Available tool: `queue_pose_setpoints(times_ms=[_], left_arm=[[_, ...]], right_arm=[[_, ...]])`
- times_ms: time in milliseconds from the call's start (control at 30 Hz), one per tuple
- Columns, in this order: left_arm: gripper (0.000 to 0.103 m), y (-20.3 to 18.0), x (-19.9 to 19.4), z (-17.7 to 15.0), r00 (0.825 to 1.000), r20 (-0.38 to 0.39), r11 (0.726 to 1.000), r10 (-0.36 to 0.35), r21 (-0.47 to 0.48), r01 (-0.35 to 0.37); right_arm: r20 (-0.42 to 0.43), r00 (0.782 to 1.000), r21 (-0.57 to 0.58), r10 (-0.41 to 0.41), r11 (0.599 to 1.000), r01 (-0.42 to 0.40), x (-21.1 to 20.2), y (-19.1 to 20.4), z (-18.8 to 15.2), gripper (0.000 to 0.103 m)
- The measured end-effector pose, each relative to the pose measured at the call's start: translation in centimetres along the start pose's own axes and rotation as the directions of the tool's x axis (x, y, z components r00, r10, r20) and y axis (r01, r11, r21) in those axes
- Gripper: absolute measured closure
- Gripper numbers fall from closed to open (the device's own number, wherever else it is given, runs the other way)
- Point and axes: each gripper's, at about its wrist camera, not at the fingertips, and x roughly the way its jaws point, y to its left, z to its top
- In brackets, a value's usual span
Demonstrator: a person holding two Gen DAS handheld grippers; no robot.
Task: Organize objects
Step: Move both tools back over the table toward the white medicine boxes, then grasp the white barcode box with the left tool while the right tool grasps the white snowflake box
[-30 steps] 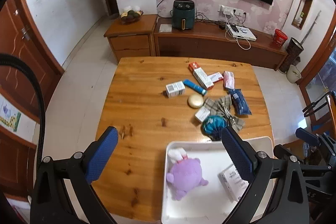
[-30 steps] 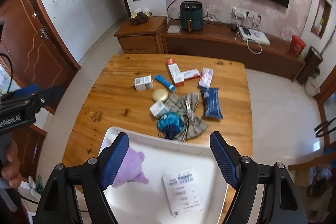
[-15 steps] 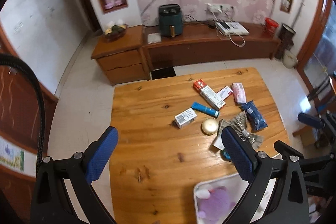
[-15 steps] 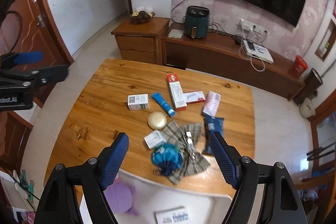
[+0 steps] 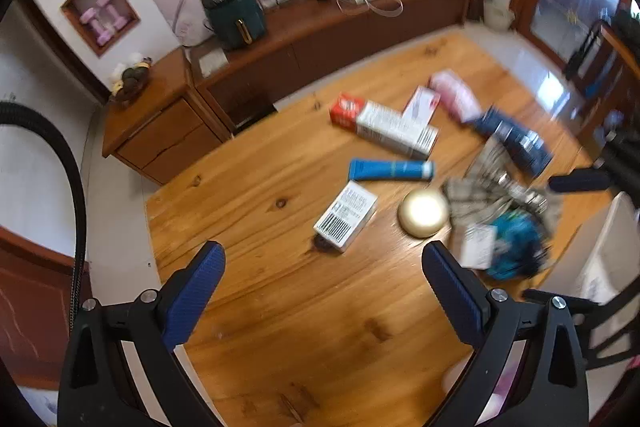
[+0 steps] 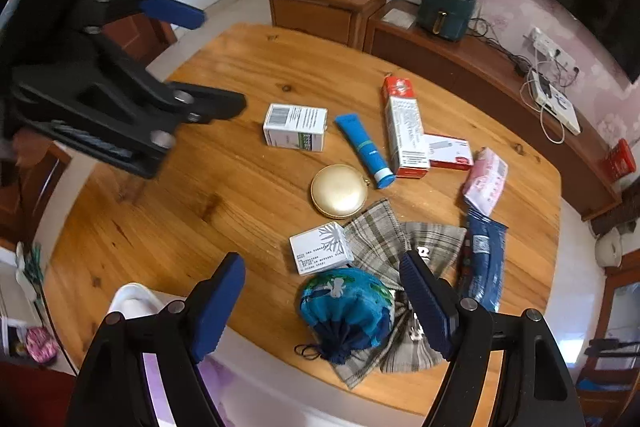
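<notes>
Swung forward off the white tray (image 6: 132, 297) toward the clutter mid-desk (image 5: 248, 211). Reaching step: left claw (image 5: 322, 277) wide over the barcoded box (image 5: 346, 221), right claw (image 6: 322, 297) wide above the blue pouch (image 6: 346, 303), both empty. Next: lower, straddle, close.

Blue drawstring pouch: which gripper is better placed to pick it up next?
Likely the right. The right gripper is open with the blue drawstring pouch lying between its fingers. The left gripper, also open, faces the white barcode box, with the pouch off to its right.
</notes>
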Motion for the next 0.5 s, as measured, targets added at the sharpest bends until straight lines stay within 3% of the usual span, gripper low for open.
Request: queue_pose_setpoints(times_ms=[267, 400, 500], left_arm=[[0.004, 0.4, 6.3, -0.1, 0.994, -0.086, 0.995, -0.07, 0.061, 0.075], [0.004, 0.4, 8.5, 0.1, 0.988, -0.121, 0.991, -0.092, 0.089, 0.103], [0.004, 0.2, 9.4, 0.1, 0.987, -0.136, 0.988, -0.087, 0.114, 0.102]], right_arm=[[-0.119, 0.991, -0.019, -0.055, 0.998, 0.053, 3.8, 0.3, 0.8, 0.023], [-0.177, 0.981, -0.021, -0.072, 0.997, 0.07, 5.5, 0.5, 1.0, 0.029], [-0.219, 0.972, -0.028, -0.085, 0.996, 0.081, 6.6, 0.7, 1.0, 0.039]])
